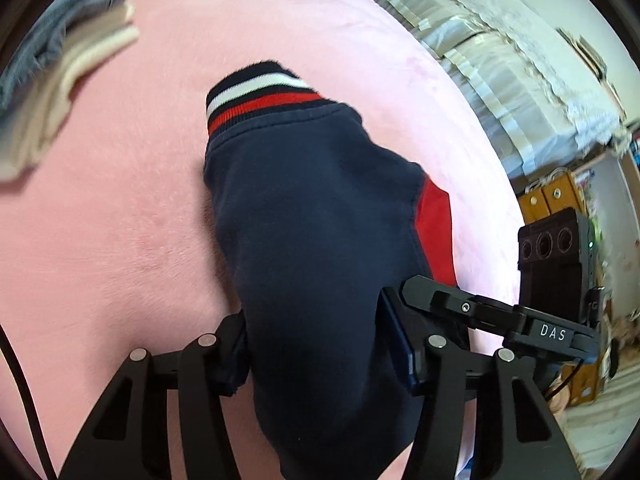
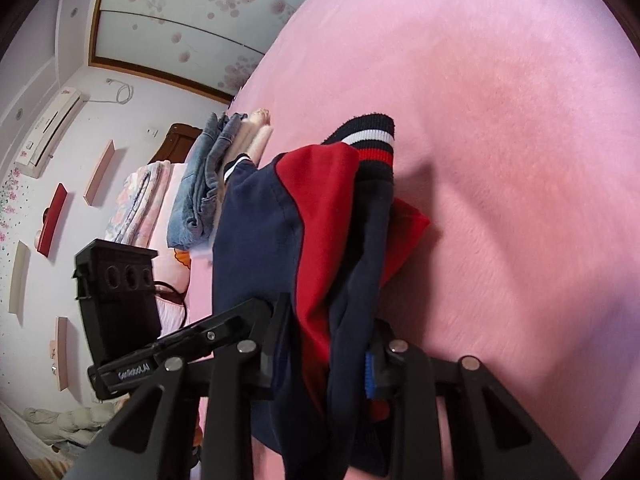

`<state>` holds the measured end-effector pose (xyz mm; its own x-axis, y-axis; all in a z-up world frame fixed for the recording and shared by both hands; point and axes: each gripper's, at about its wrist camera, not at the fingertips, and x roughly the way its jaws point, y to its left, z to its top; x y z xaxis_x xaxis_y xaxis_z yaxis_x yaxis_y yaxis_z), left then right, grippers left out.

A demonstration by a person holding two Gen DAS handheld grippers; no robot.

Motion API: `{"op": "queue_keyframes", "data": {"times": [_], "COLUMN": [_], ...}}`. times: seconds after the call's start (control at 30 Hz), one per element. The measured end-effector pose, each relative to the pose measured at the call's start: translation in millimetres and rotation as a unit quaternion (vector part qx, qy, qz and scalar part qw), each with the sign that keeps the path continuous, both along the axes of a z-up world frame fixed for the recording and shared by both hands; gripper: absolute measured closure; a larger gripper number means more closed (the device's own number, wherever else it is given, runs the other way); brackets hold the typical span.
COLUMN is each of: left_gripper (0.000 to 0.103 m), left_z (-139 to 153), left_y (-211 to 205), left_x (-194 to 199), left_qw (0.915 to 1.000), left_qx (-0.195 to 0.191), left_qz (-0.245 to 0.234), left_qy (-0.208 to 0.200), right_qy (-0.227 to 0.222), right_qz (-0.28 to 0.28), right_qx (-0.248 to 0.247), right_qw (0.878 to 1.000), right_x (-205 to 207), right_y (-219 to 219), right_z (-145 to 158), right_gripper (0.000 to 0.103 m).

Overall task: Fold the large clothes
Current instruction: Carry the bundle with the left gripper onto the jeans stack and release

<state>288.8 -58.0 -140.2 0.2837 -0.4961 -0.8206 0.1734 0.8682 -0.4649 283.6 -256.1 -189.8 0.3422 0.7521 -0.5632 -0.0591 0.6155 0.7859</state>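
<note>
A navy and red jacket [image 1: 312,208] with a striped navy, white and red ribbed cuff [image 1: 260,92] hangs over the pink bed [image 1: 120,220]. My left gripper [image 1: 320,344] is shut on its navy cloth. The other gripper shows at the right [image 1: 480,312], close beside it. In the right wrist view, my right gripper [image 2: 328,356] is shut on bunched navy and red cloth of the same jacket [image 2: 320,216], with the striped cuff [image 2: 372,136] hanging ahead. The left gripper [image 2: 224,332] is just to its left.
A stack of folded clothes, jeans and beige items [image 2: 216,168], lies at the bed's far side, also in the left wrist view [image 1: 60,72]. A white covered bed or sofa [image 1: 500,68] and wooden furniture [image 1: 552,196] stand beyond the bed's edge.
</note>
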Motion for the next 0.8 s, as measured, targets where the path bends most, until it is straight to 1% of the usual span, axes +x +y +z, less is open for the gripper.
{"op": "queue_keyframes", "data": {"times": [0.2, 0.33, 0.4, 0.43, 0.47, 0.6, 0.73, 0.8], "left_gripper": [0.048, 0.048, 0.048, 0.048, 0.048, 0.047, 0.047, 0.047], "left_z": [37, 62, 77, 84, 92, 124, 155, 169], "left_y": [14, 39, 56, 75, 85, 132, 178, 202], "left_x": [-11, -21, -26, -32, -34, -30, -9, 14], "left_qw": [0.9998, 0.9996, 0.9994, 0.9993, 0.9991, 0.9984, 0.9963, 0.9950], "left_qx": [0.013, 0.023, 0.030, 0.034, 0.037, 0.049, 0.066, 0.074], "left_qz": [-0.015, -0.016, -0.014, -0.012, -0.010, 0.000, 0.003, 0.000], "left_qy": [-0.004, -0.006, -0.010, -0.012, -0.015, -0.028, -0.054, -0.067], "right_qy": [-0.005, -0.014, -0.017, -0.018, -0.019, -0.023, -0.029, -0.030], "right_qz": [-0.002, 0.006, 0.014, 0.018, 0.022, 0.035, 0.045, 0.046], "right_qx": [-0.007, -0.009, -0.004, 0.000, 0.004, 0.023, 0.049, 0.063], "right_qw": [1.000, 1.000, 1.000, 1.000, 1.000, 0.999, 0.997, 0.997], "right_x": [-23, -34, -37, -38, -39, -34, -13, 4], "right_y": [19, 44, 61, 69, 77, 121, 167, 189], "right_z": [26, 48, 58, 62, 67, 86, 106, 115], "right_gripper": [0.076, 0.076, 0.076, 0.076, 0.076, 0.075, 0.075, 0.075]}}
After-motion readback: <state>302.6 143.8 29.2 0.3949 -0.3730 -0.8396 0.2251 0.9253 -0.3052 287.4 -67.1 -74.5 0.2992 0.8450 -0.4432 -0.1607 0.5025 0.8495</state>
